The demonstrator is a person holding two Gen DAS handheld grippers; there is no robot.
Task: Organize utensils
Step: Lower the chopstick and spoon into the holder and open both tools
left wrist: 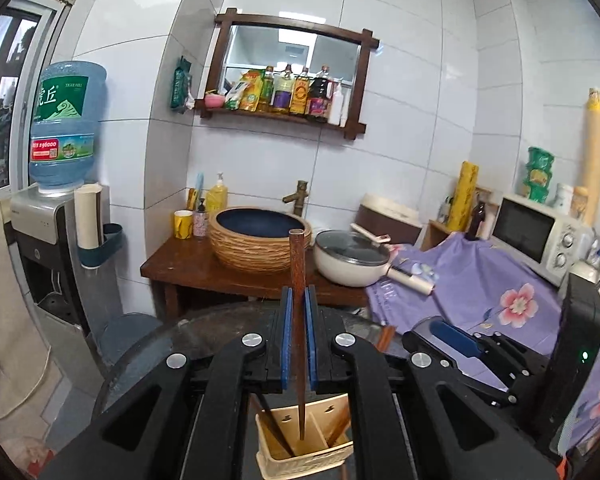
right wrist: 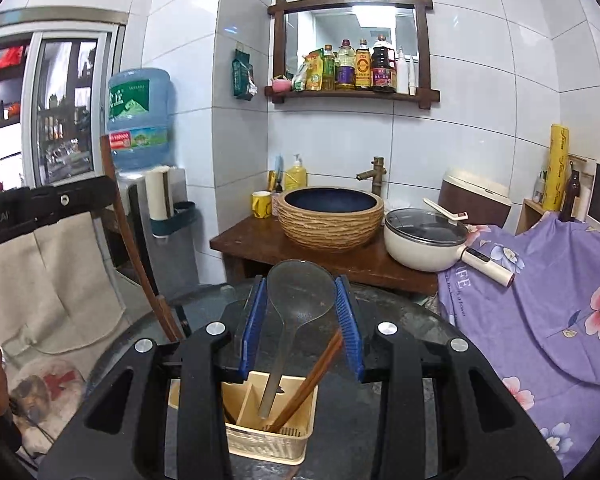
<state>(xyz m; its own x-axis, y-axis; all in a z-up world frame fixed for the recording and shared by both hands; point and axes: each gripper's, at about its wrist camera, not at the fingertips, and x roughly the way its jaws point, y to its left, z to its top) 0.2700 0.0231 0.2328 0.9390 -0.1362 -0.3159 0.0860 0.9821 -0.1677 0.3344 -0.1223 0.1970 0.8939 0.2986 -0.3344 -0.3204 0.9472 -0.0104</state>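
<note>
Utensils: a cream divided holder (right wrist: 266,436) sits near, on the dark round table (right wrist: 412,320), below both grippers. Left gripper (left wrist: 299,336) has its jaws pressed together on a dark wooden chopstick (left wrist: 297,304), pinched mid-shaft and upright, tip hanging over the holder's middle slot but apparently not touching the bottom. Right gripper (right wrist: 300,320) has its jaws part spread around a clear plastic ladle (right wrist: 296,300); bowl sits up between the blue pads (right wrist: 350,324), handle runs down into the holder. Whether the pads actually press the bowl, cannot tell. Two brown chopsticks (right wrist: 312,380) already lean in the holder's right compartment; another dark stick stands in the left one. Step in hand, as judged: sorting pieces between compartments, both items lifted or about to be seated. Next move calls for lowering the chopstick straight into its slot, keeping it vertical, then releasing; the ladle needs a steady hold so it doesn't tip the light holder.
</note>
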